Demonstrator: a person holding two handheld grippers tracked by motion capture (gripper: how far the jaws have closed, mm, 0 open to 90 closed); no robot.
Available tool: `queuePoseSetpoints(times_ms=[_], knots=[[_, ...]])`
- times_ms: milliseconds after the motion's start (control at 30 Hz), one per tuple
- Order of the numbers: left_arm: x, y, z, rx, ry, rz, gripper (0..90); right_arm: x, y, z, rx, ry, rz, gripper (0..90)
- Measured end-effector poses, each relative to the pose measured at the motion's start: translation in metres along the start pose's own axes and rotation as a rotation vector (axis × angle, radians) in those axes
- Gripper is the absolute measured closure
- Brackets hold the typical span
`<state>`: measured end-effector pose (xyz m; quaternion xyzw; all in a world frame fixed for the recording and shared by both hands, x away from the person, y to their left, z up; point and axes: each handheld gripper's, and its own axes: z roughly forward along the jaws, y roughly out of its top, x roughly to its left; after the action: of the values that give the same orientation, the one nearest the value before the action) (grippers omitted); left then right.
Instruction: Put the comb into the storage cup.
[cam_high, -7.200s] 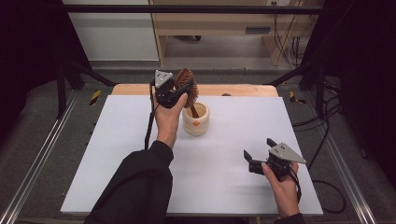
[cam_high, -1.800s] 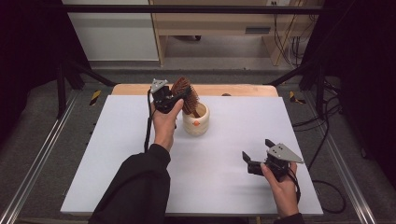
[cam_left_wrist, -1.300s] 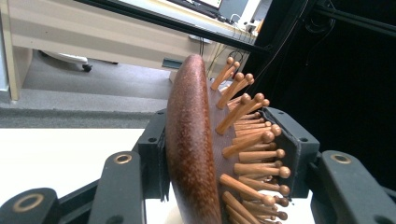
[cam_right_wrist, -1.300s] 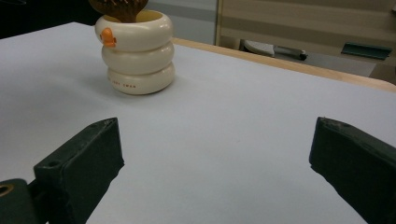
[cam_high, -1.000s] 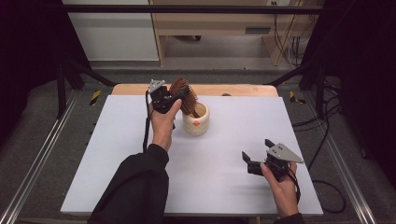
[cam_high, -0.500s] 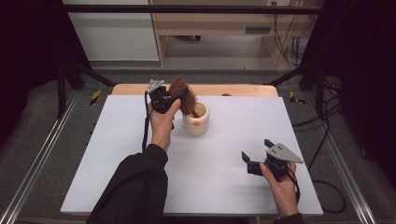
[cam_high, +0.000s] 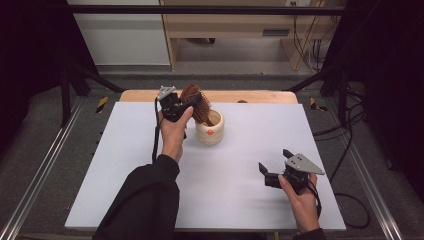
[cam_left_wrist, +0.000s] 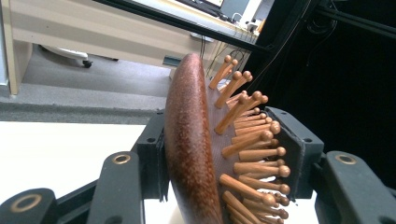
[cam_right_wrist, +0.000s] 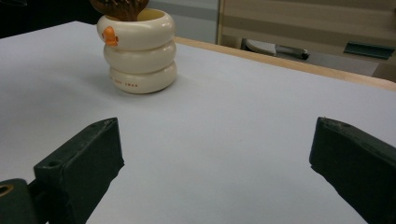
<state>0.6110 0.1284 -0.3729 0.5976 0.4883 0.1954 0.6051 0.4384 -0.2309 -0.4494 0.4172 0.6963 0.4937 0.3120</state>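
A: Where is the hairbrush (cam_left_wrist: 196, 154)?
B: Its head sits clamped between the jaws of the left hand-held gripper (cam_high: 176, 106), one pad on the smooth back, the other against the peg tips. Jaws about half open, closed on the brush. The handle end stands in the cream cup (cam_high: 209, 129) at the far middle of the tabletop (cam_high: 125, 165).
A: Materials?
B: Reddish-brown speckled wood, domed oval back; round-tipped wooden pegs. The cup is glossy, three stacked rings, with a small orange mark.
A: The other side?
B: The right hand-held gripper (cam_high: 272, 167) hangs low over the near right tabletop, jaws wide apart, holding nothing, well apart from the cup.
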Motion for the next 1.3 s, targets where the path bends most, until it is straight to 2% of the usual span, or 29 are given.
queuePoseSetpoints(times_ms=[900,1133,1300], knots=[[0.0028,0.0003,-0.0007,0.006,0.036,-0.012,39.8,0.0003,-0.0002,0.0001,0.006,0.007,0.007,3.0],[0.0033,0.0008,-0.0017,0.002,0.034,-0.011,39.6,0.0003,-0.0002,0.0002,0.006,0.007,0.007,3.0],[0.0023,0.0011,-0.0019,-0.006,0.035,-0.001,34.7,0.0005,-0.0002,0.0003,0.007,0.007,0.005,3.0]])
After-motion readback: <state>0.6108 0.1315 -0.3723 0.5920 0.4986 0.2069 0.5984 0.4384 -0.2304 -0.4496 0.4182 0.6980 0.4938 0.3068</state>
